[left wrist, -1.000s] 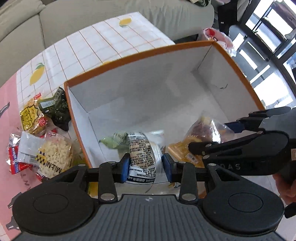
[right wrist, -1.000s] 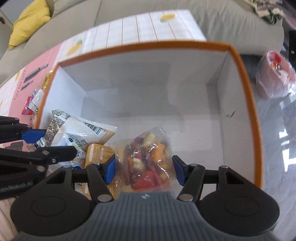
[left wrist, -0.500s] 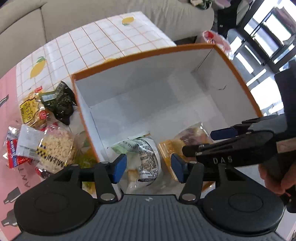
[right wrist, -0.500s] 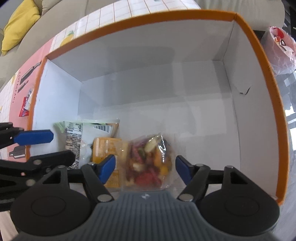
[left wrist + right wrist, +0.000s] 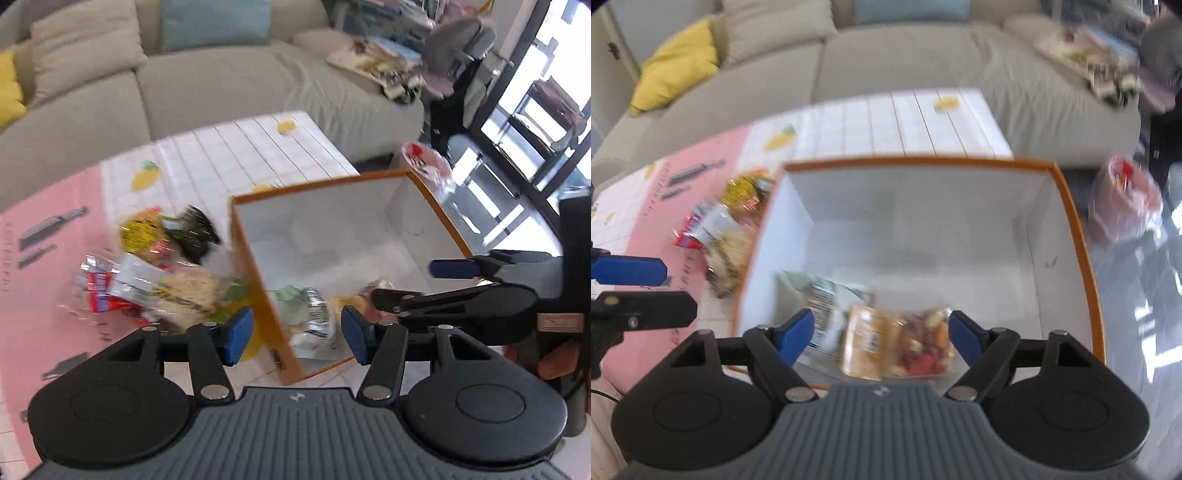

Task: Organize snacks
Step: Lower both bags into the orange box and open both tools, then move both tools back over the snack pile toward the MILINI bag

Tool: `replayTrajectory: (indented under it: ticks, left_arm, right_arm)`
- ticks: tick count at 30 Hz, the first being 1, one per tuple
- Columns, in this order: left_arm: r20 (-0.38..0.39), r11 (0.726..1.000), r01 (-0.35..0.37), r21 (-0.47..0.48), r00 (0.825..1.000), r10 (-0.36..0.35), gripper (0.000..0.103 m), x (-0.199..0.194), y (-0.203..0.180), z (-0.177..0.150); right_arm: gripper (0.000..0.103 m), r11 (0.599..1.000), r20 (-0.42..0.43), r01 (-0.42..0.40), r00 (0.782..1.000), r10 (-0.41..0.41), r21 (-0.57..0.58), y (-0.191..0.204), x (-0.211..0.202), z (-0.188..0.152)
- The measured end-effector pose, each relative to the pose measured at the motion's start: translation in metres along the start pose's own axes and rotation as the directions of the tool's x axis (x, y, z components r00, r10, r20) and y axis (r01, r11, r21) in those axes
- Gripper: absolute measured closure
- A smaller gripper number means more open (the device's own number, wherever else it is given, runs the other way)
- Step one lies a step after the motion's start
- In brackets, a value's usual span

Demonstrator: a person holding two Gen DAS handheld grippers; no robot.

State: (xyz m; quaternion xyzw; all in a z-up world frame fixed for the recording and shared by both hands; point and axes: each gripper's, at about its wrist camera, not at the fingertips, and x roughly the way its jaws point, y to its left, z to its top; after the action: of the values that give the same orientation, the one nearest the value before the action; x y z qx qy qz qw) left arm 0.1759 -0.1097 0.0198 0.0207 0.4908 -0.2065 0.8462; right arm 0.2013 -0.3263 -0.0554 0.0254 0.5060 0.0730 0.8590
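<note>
Both grippers hang above an orange-rimmed white box [image 5: 1082, 236] on a tiled tabletop [image 5: 236, 155], their blue-padded jaws spread wide and holding nothing. The left gripper [image 5: 297, 338] straddles the box's near-left corner, one pad outside the wall and one over the inside. The right gripper [image 5: 881, 334] sits over the near edge, its jaws open above the packets below.

Three snacks lie in a row against the box's near wall: a printed silver-and-white bag [image 5: 822, 306] at left, an orange packet [image 5: 866, 341] touching it in the middle, and a clear bag of mixed red and orange pieces [image 5: 923, 349] at right. The far part of the box floor and its right side are bare white card.

Outside the left wall, a loose pile of snacks [image 5: 147, 266] crowds the table just beside the box: a yellow packet [image 5: 138, 234], a dark green one [image 5: 192, 230], a red-and-white wrapper [image 5: 105, 295] and a clear bag of pale puffs [image 5: 188, 295]. A pink mat [image 5: 48, 258] covers the table's left side. A beige sofa [image 5: 905, 62] runs behind. Motion blur softens both views.
</note>
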Motion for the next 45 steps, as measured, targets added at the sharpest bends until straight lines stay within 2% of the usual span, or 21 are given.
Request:
replayTrajectory:
  ticks: [4, 9, 13, 17, 19, 21, 24, 28, 35, 41, 45]
  left_arm:
    - [0.078, 1.000, -0.002, -0.027, 0.997, 0.004, 0.038, -0.026, 0.017, -0.021]
    - [0.111, 0.993, 0.024, -0.119, 0.994, -0.010, 0.038, -0.043, 0.052, -0.052]
    - [0.133, 0.972, 0.055, -0.228, 0.991, -0.025, 0.039, -0.049, 0.087, -0.078]
    - [0.149, 0.952, 0.035, -0.306, 0.989, 0.012, 0.039, -0.049, 0.119, -0.100]
    - [0.129, 0.940, 0.024, -0.341, 0.991, 0.021, 0.039, -0.046, 0.134, -0.106]
    - [0.119, 0.933, 0.018, -0.360, 0.993, 0.027, 0.039, -0.043, 0.144, -0.110]
    - [0.110, 0.926, 0.011, -0.378, 0.993, 0.033, 0.039, -0.036, 0.156, -0.111]
    - [0.093, 0.934, -0.010, -0.358, 0.995, 0.047, 0.039, -0.024, 0.165, -0.109]
    - [0.074, 0.946, -0.014, -0.323, 0.996, 0.040, 0.041, 0.004, 0.180, -0.098]
    - [0.035, 0.944, -0.029, -0.328, 0.998, 0.043, 0.046, 0.030, 0.196, -0.090]
    - [0.009, 0.945, -0.034, -0.325, 0.999, 0.039, 0.047, 0.046, 0.203, -0.089]
  right_arm:
    - [0.020, 1.000, 0.119, 0.021, 0.993, -0.020, -0.006, 0.029, -0.030, -0.012]
    - [0.014, 0.999, 0.234, -0.001, 0.972, -0.011, 0.052, 0.058, -0.046, -0.032]
    - [0.014, 0.994, 0.293, -0.038, 0.956, 0.008, 0.099, 0.089, -0.047, -0.049]
    - [0.017, 0.996, 0.370, -0.057, 0.929, 0.025, 0.076, 0.123, -0.045, -0.067]
    - [0.022, 0.998, 0.386, -0.044, 0.922, 0.022, 0.050, 0.141, -0.039, -0.073]
    - [0.030, 0.999, 0.389, -0.031, 0.921, 0.031, -0.008, 0.161, -0.032, -0.079]
    - [0.036, 0.996, 0.377, -0.007, 0.925, 0.041, -0.092, 0.180, -0.018, -0.079]
    - [0.040, 0.986, 0.339, 0.020, 0.940, 0.038, -0.166, 0.195, 0.007, -0.073]
    - [0.044, 0.947, 0.302, 0.109, 0.953, -0.014, -0.301, 0.208, 0.049, -0.055]
    - [0.045, 0.869, 0.274, 0.198, 0.959, -0.075, -0.454, 0.222, 0.089, -0.042]
    - [0.045, 0.824, 0.234, 0.223, 0.966, -0.114, -0.521, 0.226, 0.116, -0.036]
